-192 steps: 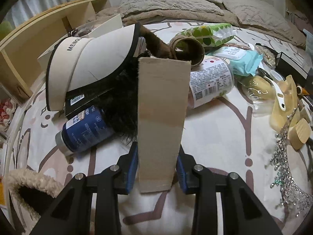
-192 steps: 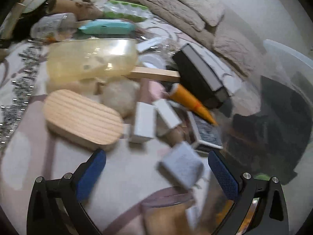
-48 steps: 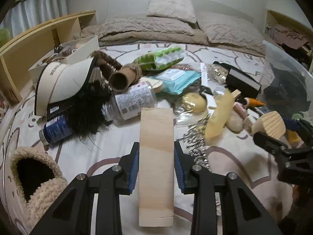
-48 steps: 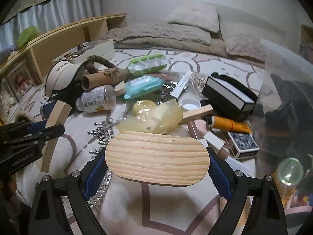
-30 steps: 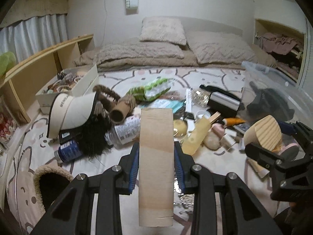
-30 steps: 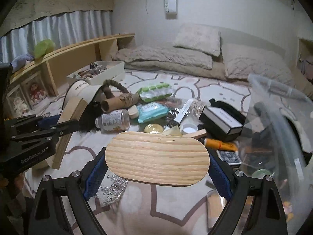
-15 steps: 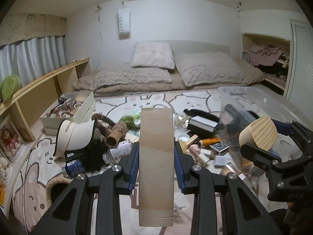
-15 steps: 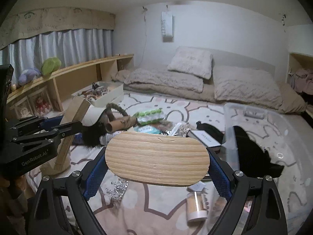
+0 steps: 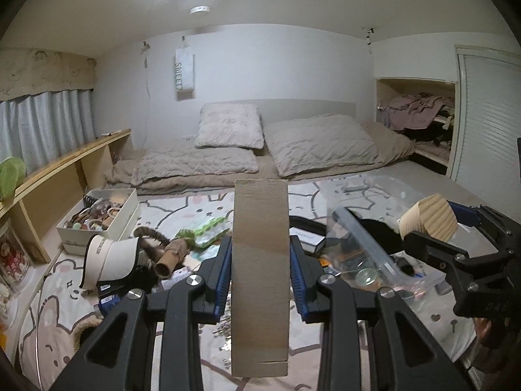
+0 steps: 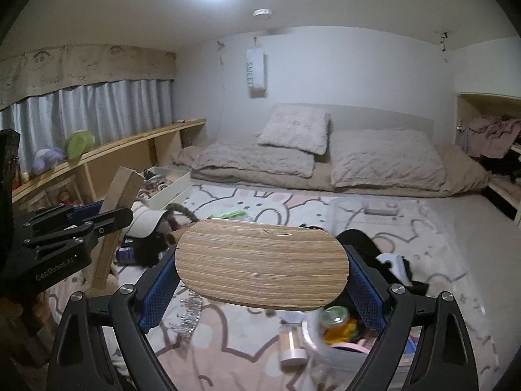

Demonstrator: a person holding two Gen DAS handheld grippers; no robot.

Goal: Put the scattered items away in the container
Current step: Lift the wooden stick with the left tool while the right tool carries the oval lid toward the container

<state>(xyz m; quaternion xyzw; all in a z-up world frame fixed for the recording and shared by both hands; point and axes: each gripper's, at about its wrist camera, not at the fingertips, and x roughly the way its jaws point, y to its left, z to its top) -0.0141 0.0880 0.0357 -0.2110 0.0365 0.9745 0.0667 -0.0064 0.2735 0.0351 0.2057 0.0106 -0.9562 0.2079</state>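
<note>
My left gripper [image 9: 260, 280] is shut on a long pale wooden block [image 9: 260, 277] that stands upright between its blue pads, high above the patterned mat. My right gripper [image 10: 262, 275] is shut on a flat oval wooden board [image 10: 262, 262], held level. In the left wrist view the right gripper [image 9: 456, 228] with the oval board [image 9: 428, 218] hangs at the right, over the clear plastic container [image 9: 368, 244]. The container [image 10: 355, 345] lies just below and right of the oval board and holds a dark cloth, a jar and small items.
A pile of loose things lies left of the container: a white visor cap [image 9: 107, 257], a cardboard tube [image 9: 169, 260], a green packet [image 9: 205, 231], a black box [image 9: 306, 234]. A white box of trinkets [image 9: 101, 215] stands by the wooden shelf [image 9: 55, 176]. Bedding with pillows [image 9: 260, 153] fills the back.
Both grippers have risen and tilted up with their wooden pieces still held. The mat and clutter have dropped lower in both views and the container now lies under the right gripper.
</note>
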